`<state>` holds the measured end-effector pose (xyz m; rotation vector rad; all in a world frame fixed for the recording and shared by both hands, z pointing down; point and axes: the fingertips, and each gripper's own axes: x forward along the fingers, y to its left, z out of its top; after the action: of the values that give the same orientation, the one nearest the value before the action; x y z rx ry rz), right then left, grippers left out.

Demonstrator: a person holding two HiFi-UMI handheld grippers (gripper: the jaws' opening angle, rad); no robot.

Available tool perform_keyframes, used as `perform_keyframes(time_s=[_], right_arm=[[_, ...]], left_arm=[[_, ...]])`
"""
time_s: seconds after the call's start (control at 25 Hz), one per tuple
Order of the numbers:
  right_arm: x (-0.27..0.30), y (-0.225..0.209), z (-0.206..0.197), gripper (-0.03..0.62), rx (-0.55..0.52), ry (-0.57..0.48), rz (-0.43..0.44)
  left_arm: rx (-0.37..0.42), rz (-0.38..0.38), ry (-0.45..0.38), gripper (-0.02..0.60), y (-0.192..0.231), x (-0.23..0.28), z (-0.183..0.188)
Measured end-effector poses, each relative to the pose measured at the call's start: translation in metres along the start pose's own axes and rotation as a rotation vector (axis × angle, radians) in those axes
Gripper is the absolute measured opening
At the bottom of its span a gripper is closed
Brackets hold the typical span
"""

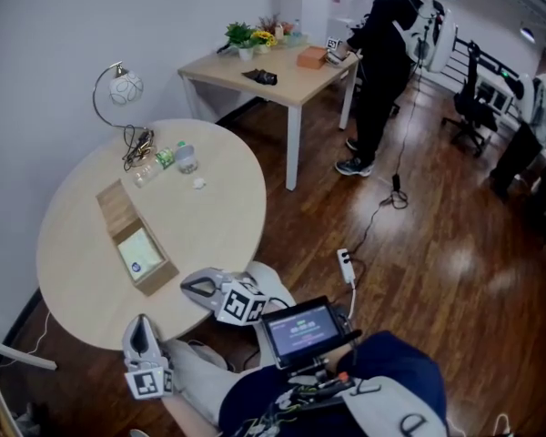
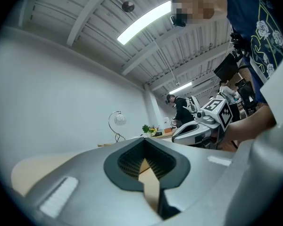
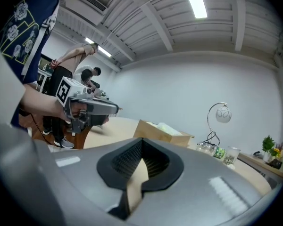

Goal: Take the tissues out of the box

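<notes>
My left gripper (image 1: 141,326) is shut tight and holds nothing. My right gripper (image 1: 198,287) is shut tight too, with nothing in it. In the left gripper view the two pads (image 2: 132,161) meet, and it is the same in the right gripper view (image 3: 140,161).

The right gripper is just beside the near corner of the open wooden tissue box (image 1: 164,268) but does not touch it. The left gripper is a bit further back from the box, at the near edge of the round table (image 1: 73,271). The tissues (image 1: 138,251) lie flat inside the box, at its near end. Its far end looks like bare wood.

On the left of the box there is lots of bare table, right out to the round edge. Past the far end of the box stand a small bottle (image 1: 187,157), a few other little things and a bent lamp (image 1: 118,89), near the wall. To the right of the box the table ends, and there is open wood floor (image 1: 419,244) with a power strip (image 1: 346,267) on it. Well beyond the box stand a square table (image 1: 282,76) and a person (image 1: 378,53).
</notes>
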<state>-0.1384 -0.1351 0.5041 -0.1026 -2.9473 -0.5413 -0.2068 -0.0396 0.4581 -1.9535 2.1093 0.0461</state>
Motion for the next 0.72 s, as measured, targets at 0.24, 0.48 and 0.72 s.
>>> perform_keyframes(time_s=[0.24, 0.48, 0.72], right_arm=[[-0.001, -0.005, 0.003, -0.003, 0.012, 0.001, -0.007], [0.003, -0.003, 0.005, -0.002, 0.027, -0.001, 0.009], [-0.013, -0.016, -0.005, -0.003, 0.009, 0.027, 0.010]], left_arm=[[-0.026, -0.013, -0.022, 0.003, -0.002, 0.003, 0.004], [0.007, -0.028, 0.042, 0.003, -0.001, 0.001, -0.004], [0.012, -0.061, 0.039, 0.003, -0.020, 0.017, -0.013]])
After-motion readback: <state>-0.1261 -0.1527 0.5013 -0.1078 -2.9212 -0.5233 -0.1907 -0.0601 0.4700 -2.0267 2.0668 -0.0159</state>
